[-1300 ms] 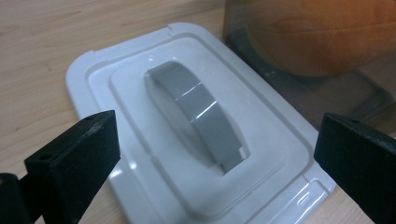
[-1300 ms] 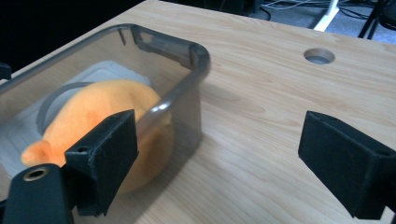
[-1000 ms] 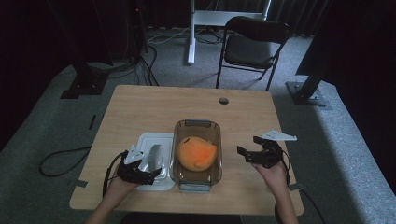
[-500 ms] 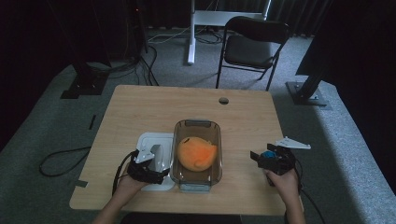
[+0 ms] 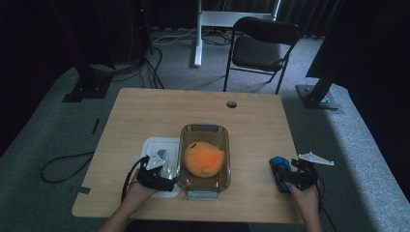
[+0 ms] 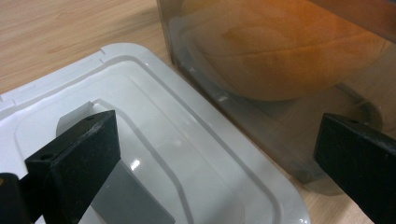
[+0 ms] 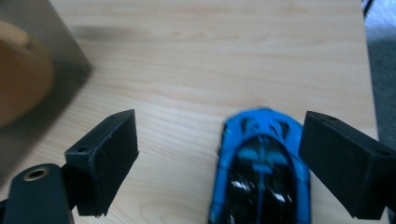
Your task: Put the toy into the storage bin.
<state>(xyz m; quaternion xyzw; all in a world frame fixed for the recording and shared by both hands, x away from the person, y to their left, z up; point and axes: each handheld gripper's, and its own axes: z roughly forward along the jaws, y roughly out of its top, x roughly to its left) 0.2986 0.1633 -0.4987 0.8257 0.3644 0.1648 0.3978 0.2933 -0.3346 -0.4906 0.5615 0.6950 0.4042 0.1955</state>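
The clear plastic box (image 5: 203, 157) stands near the front middle of the table (image 5: 159, 106), with an orange round thing (image 5: 205, 158) inside it. All places below are told from this box.

The blue toy car (image 5: 279, 170) lies on the table well to the right of the box, close to the table's right edge. The right gripper (image 5: 290, 177) is at the car; in the right gripper view the car (image 7: 261, 170) lies between the two black jaws, nearer the right-hand one, and the picture is too blurred to say whether that jaw touches it. The jaws stand wide apart and grip nothing.

The white lid (image 5: 157, 159) lies flat on the table, just beside the box on its left. The left gripper (image 5: 157, 180) is over the front part of the lid, next to the box's front left corner. In the left gripper view its jaws are spread wide, one above the lid (image 6: 187, 154) and the other in front of the box wall (image 6: 261, 126), and they hold nothing.
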